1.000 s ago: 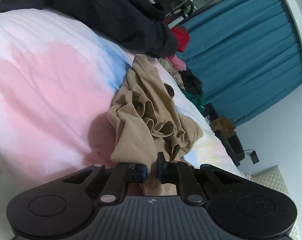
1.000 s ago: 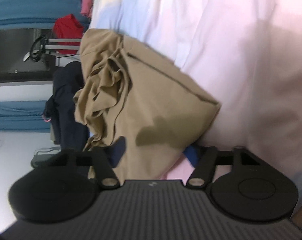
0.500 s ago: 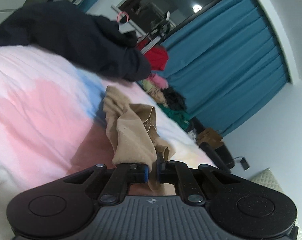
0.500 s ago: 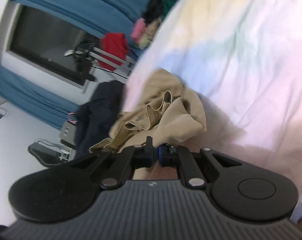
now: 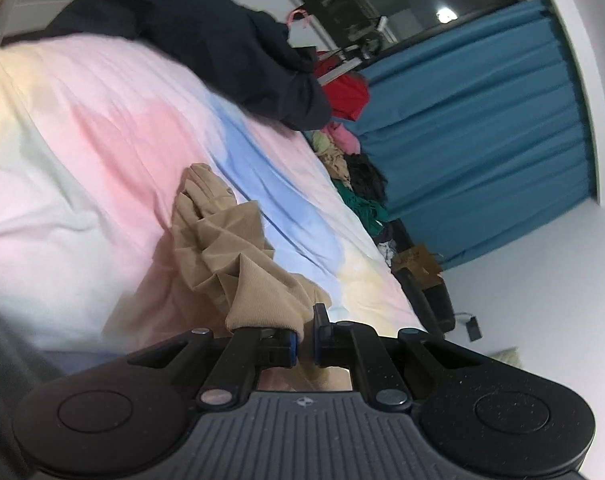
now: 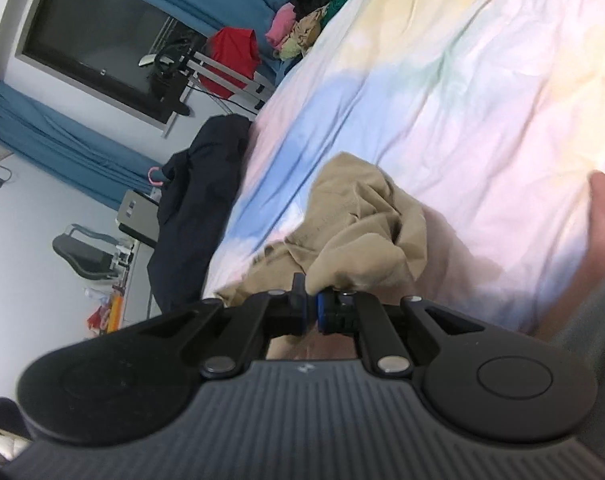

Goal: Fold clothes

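Above pastel bed (image 5: 102,128): L gripper (image 5: 305,336) & R gripper (image 6: 310,307), fingers pinched on tan garment (image 5: 222,240), lift it w/ its far end trailing on bed, prob. to spread before folding.

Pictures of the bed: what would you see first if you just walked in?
First, the crumpled tan garment in the middle of the pastel rainbow bedsheet, pinched by both the left gripper and the right gripper. Next, the dark navy clothing heaped at the bed's far edge. Behind it hang bright blue curtains, with a red garment on a rack near them.
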The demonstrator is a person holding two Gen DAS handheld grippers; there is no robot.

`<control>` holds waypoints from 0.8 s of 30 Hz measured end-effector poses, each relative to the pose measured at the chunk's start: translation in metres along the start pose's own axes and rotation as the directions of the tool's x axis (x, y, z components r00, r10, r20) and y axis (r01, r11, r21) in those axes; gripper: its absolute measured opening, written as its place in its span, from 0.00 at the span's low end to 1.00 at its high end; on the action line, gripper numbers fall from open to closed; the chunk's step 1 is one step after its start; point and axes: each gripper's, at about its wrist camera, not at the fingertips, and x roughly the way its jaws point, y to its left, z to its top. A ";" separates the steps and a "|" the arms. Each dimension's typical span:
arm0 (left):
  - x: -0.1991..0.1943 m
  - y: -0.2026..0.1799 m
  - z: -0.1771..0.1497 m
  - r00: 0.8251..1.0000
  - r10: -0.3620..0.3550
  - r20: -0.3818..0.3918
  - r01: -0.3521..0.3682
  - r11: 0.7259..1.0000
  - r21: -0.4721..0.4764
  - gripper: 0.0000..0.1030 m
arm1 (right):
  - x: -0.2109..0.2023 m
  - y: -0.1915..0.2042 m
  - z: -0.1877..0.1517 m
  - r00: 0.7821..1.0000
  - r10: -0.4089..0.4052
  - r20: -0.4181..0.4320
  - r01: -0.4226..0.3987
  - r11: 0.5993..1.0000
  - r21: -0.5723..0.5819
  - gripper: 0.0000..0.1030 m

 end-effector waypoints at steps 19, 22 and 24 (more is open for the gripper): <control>0.197 0.027 0.106 0.982 0.188 0.009 -0.188 0.977 0.101 0.14 | 0.190 -0.017 0.077 0.999 -0.033 -0.033 0.033 0.999 -0.018 0.10; 0.211 0.037 0.106 0.980 0.200 -0.003 -0.198 0.973 0.114 0.14 | 0.204 -0.031 0.077 0.996 -0.056 -0.070 0.057 0.998 0.011 0.08; 0.217 0.040 0.108 0.980 0.200 -0.016 -0.196 0.972 0.132 0.14 | 0.207 -0.032 0.077 0.995 -0.064 -0.073 0.065 0.998 0.015 0.09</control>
